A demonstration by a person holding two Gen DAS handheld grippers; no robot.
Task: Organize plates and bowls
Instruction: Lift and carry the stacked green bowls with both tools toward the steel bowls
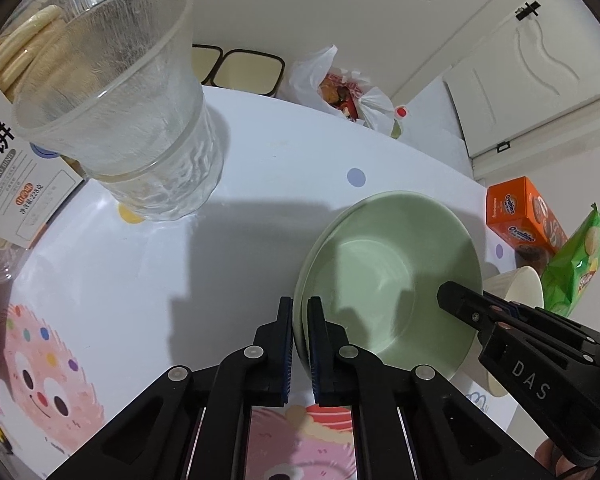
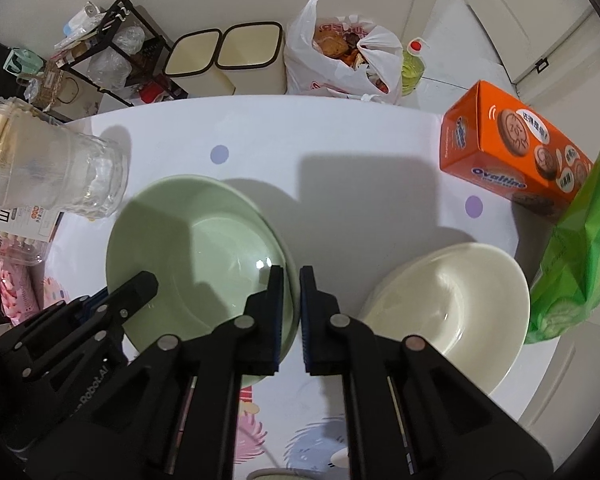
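Two stacked green bowls [image 1: 388, 268] sit on the white table; they also show in the right wrist view [image 2: 204, 240]. My left gripper [image 1: 300, 320] is shut on their left rim. My right gripper [image 2: 292, 292] is shut on their right rim, and its finger shows in the left wrist view [image 1: 460, 300]. A cream bowl [image 2: 460, 304] stands just to the right of the right gripper, with its edge in the left wrist view [image 1: 524, 284].
A clear glass cup [image 1: 140, 120] stands at the left near a biscuit box [image 1: 8, 184]. An orange Ovaltine box [image 2: 512, 148] and a green chip bag [image 2: 580, 248] stand at the right. The table edge [image 2: 260, 100] is at the back, with bins and a bag beyond.
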